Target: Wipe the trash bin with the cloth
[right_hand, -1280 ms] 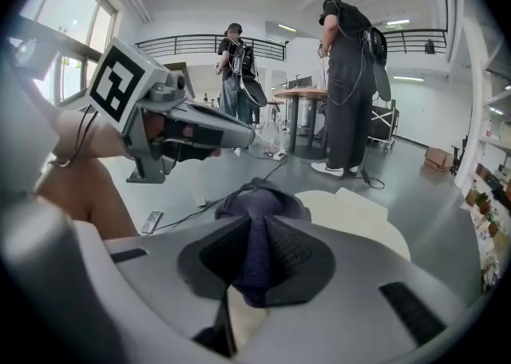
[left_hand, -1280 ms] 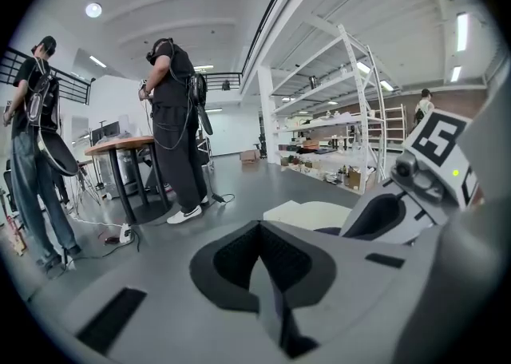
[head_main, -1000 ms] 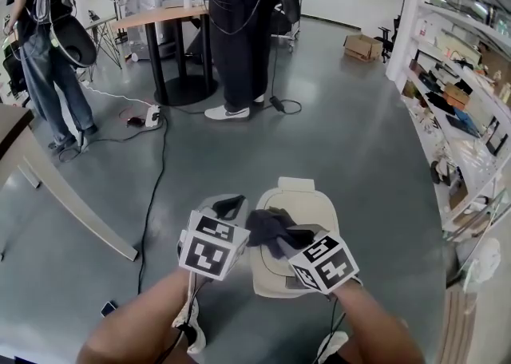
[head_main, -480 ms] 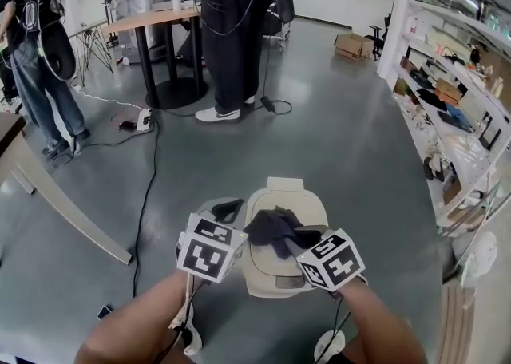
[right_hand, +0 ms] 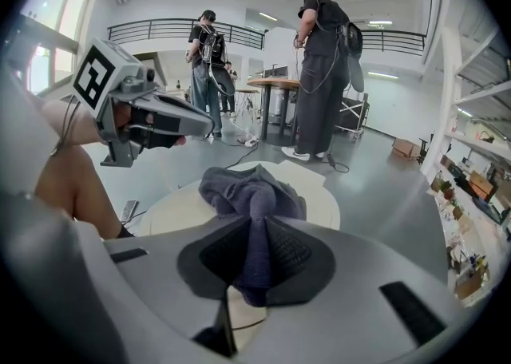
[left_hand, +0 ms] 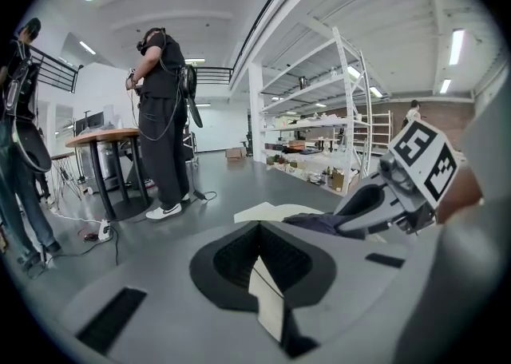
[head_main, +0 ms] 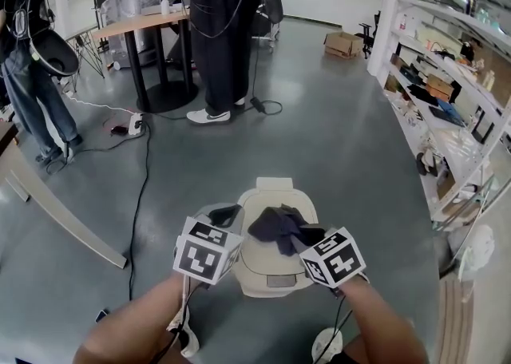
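Note:
A cream trash bin [head_main: 270,268] with a closed lid stands on the grey floor just in front of me. A dark grey cloth [head_main: 277,225] lies bunched on the lid, and my right gripper [head_main: 300,237] is shut on its near end. In the right gripper view the cloth [right_hand: 249,193] runs from between the jaws onto the lid [right_hand: 172,209]. My left gripper [head_main: 224,215] hovers at the bin's left edge, shut with nothing in it. Past its closed jaws, the left gripper view shows the lid [left_hand: 267,212] and the cloth [left_hand: 313,223].
A person in black [head_main: 215,27] stands by a round-based table [head_main: 148,23] beyond the bin. A second person [head_main: 32,51] is at the far left. A power strip and cables [head_main: 134,124] trail over the floor. Shelving [head_main: 447,91] lines the right side.
The right gripper has slid the cloth a little to the right over the lid. The left gripper has stayed at the bin's left edge. My head view has shifted slightly.

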### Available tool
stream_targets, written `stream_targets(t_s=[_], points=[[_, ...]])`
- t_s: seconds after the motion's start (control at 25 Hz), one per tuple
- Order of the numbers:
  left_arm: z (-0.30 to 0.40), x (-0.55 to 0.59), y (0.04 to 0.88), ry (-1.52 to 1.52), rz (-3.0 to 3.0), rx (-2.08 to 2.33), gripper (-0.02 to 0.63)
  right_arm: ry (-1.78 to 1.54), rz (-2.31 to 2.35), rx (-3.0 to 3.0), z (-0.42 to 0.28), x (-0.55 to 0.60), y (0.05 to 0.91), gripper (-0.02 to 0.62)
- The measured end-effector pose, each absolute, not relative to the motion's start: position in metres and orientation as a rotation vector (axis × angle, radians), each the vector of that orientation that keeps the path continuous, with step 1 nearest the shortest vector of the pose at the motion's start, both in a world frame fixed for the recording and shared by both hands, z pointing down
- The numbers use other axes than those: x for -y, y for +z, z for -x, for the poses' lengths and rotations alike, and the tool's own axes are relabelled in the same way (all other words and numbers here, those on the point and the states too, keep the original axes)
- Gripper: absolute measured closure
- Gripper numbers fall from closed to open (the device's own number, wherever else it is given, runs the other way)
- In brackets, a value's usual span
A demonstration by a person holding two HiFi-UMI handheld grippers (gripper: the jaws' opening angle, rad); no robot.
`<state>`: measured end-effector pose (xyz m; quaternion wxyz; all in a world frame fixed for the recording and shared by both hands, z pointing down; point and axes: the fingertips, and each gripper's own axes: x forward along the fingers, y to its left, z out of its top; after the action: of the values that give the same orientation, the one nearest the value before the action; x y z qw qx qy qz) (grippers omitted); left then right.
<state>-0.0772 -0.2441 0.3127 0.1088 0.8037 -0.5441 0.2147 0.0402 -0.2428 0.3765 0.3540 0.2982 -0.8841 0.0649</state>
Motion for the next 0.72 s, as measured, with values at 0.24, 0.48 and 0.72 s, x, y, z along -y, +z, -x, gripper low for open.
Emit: stream_targets(t_s=[0.24, 0.48, 0.72], points=[[0.071, 0.241, 0.316, 0.652, -2.371, 1.586, 0.606, 0.204, -0.826, 2.276, -0.065, 0.246, 0.377, 0.543], [0.079, 0.239, 0.321, 0.671, -2.355, 1.599, 0.606, 0.219, -0.87, 2.242, -0.081, 0.249, 0.38, 0.543], [0.084, 0.236, 0.323, 0.676, -2.344, 1.609, 0.606, 0.254, -0.912, 2.236, -0.09, 0.251, 0.38, 0.543]])
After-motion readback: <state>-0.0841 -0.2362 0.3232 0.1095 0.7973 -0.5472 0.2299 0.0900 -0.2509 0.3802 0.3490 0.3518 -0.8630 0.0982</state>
